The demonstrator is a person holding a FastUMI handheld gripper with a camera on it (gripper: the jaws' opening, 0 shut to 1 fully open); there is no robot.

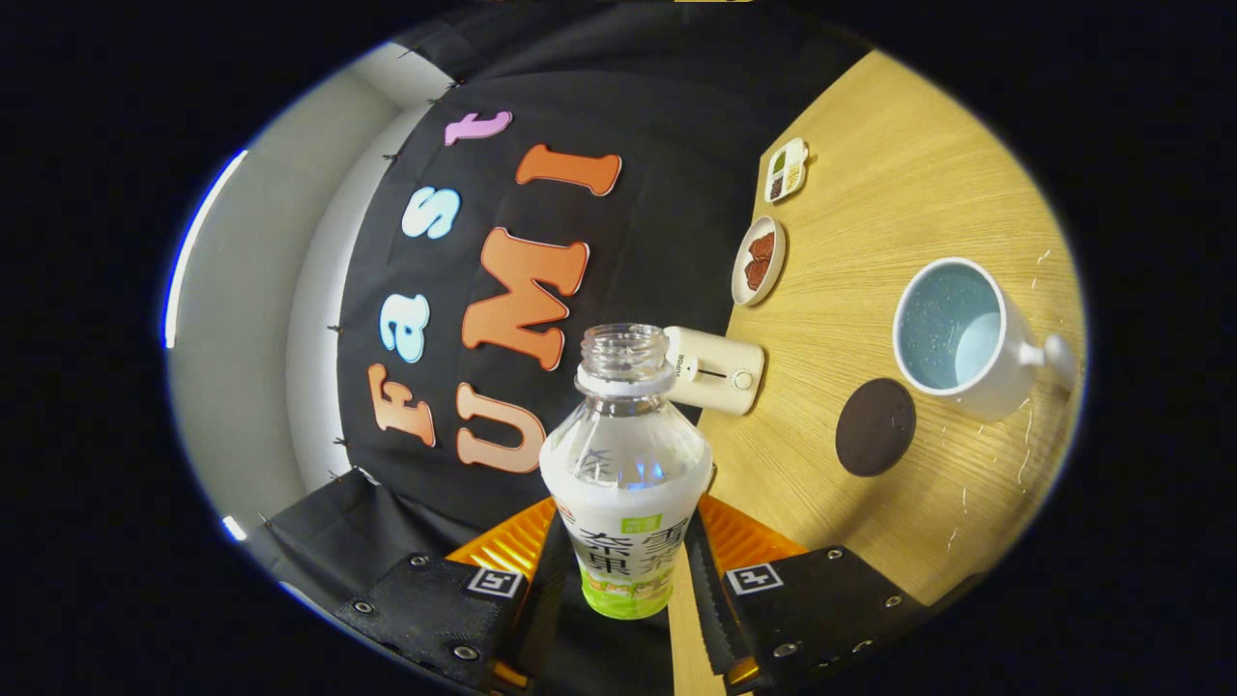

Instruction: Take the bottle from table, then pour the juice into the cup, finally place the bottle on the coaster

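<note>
Between gripper [626,570] fingers, uncapped bottle [626,483], clamped

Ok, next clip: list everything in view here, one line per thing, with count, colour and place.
bottle: 1, clear with a white and green label, cap off, held between the fingers
cup: 1, white outside, pale blue inside, on the table beyond the coaster
coaster: 1, dark brown, round, on the table between the bottle and the cup
small appliance: 1, cream, on the table just behind the bottle's neck
oval dish: 1, white with brown food, near the table's far edge
divided dish: 1, white, beyond the oval dish
table: 1, light wood
gripper: 1, fingers closed on the bottle's lower body
</note>
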